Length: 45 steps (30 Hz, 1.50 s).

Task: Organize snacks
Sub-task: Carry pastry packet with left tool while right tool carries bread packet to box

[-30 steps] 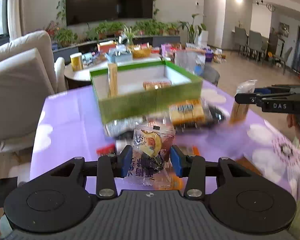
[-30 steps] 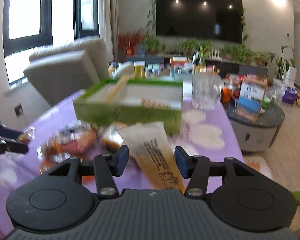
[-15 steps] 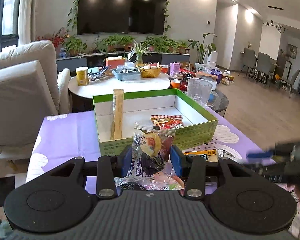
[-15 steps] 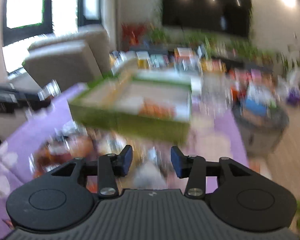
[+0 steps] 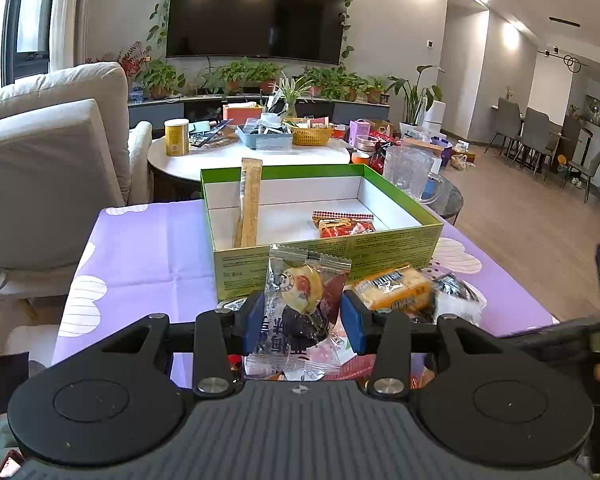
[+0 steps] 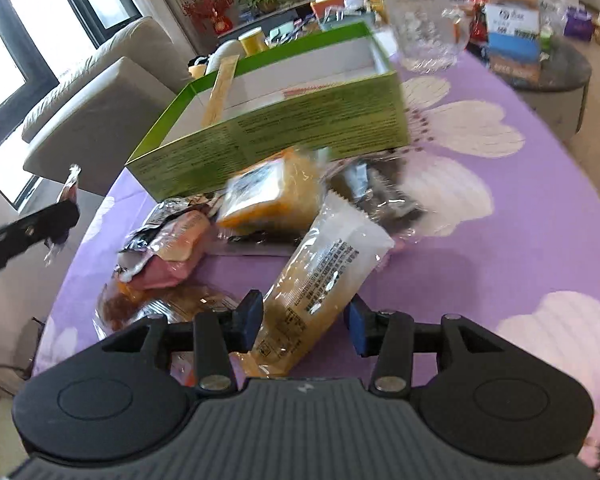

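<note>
Since 1 s ago the right hand-held gripper (image 6: 305, 326) has dipped toward the table (image 6: 520, 240) and rolled, and the long yellow snack pack (image 6: 324, 276) it carried now lies flat on the purple cloth w/ the jaws opening around its near end; the left pad looks to touch the wrapper, the right one stands clear. Left hand-held gripper (image 5: 303, 322) view has steadied on the green box (image 5: 328, 258), no real change in grip: clamped on the clear plum-candy pouch (image 5: 305, 300), held upright just in front of the box's near wall. Box already holds a tall stick pack (image 5: 249, 204) leaning on the back wall and a red wrapper (image 5: 342, 226) flat on the floor of it. Rest of the pile sits betw. box and grippers: yellow cracker block (image 6: 270, 196), pink/foil pack (image 6: 168, 252), dark clear-wrapped item (image 6: 384, 196). Handling, my read: all light film packs, soft, crinkly, prob slippery; contents likely crushable, so pinch mid-body or at the crimped seal, not hard. Long pack will flop if taken at one end. Pouch looks ready to go over the wall into the box.
</note>
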Each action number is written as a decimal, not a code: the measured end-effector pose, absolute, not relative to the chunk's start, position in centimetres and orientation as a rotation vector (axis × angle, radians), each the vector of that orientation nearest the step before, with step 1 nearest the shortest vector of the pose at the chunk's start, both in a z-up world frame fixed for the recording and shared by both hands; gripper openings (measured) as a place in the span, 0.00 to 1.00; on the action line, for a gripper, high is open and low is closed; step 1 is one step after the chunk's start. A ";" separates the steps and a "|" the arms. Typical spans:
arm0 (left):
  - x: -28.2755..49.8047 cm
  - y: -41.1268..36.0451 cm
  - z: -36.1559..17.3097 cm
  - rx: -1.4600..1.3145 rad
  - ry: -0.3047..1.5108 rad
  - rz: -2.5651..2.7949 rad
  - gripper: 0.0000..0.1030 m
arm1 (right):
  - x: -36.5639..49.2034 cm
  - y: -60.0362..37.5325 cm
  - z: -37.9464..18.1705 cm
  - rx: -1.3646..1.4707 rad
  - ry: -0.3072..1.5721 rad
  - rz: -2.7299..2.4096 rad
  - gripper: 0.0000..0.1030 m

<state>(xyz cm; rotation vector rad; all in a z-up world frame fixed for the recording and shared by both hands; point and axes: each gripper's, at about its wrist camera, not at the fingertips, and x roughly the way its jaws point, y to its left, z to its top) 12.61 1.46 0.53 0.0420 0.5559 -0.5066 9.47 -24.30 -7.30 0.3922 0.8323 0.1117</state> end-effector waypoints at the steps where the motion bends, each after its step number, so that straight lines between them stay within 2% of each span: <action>1: 12.4 1.6 0.6 0.042 0.553 -0.505 0.38 | 9.6 -24.1 -7.3 0.388 0.825 0.103 0.51; 4: 11.8 2.3 0.8 0.046 0.545 -0.500 0.38 | 9.5 -23.6 -7.1 0.381 0.814 0.097 0.47; 5: 11.6 2.5 0.8 0.045 0.545 -0.496 0.38 | 9.2 -23.7 -7.0 0.394 0.806 0.108 0.39; 6: 11.5 2.7 0.8 0.042 0.546 -0.492 0.38 | 8.8 -23.9 -6.9 0.396 0.792 0.112 0.26; 9: 11.3 3.3 0.9 0.014 0.545 -0.485 0.38 | 7.6 -23.9 -5.6 0.355 0.732 0.124 0.19; 16: 10.5 2.9 1.7 0.000 0.515 -0.509 0.38 | 5.1 -23.4 -1.3 0.214 0.544 0.146 0.17; 20: 10.1 2.9 2.0 0.001 0.503 -0.516 0.38 | 5.5 -23.5 -0.7 0.187 0.565 0.171 0.16; 23: 10.2 3.1 1.6 0.006 0.512 -0.506 0.38 | 6.4 -24.0 -2.2 0.184 0.677 0.130 0.17; 25: 10.5 3.3 1.3 -0.003 0.524 -0.496 0.38 | 6.5 -23.9 -3.7 0.156 0.726 0.079 0.24; 26: 10.7 3.4 1.1 -0.010 0.532 -0.491 0.38 | 6.6 -23.7 -4.3 0.142 0.746 0.064 0.33; 31: 11.2 3.4 0.3 -0.012 0.555 -0.489 0.38 | 7.5 -22.7 -6.2 0.148 0.800 0.106 0.40; 33: 11.2 3.4 0.2 -0.007 0.558 -0.487 0.38 | 7.9 -22.3 -6.2 0.141 0.790 0.105 0.51; 36: 11.7 3.5 -0.1 -0.016 0.565 -0.483 0.38 | 8.4 -21.8 -6.6 0.101 0.791 0.092 0.61; 44: 12.6 3.3 -0.8 -0.029 0.584 -0.479 0.38 | 10.0 -21.5 -7.6 0.066 0.812 0.069 0.63; 45: 12.7 3.3 -0.8 -0.029 0.583 -0.478 0.38 | 10.0 -21.7 -7.4 0.074 0.815 0.071 0.54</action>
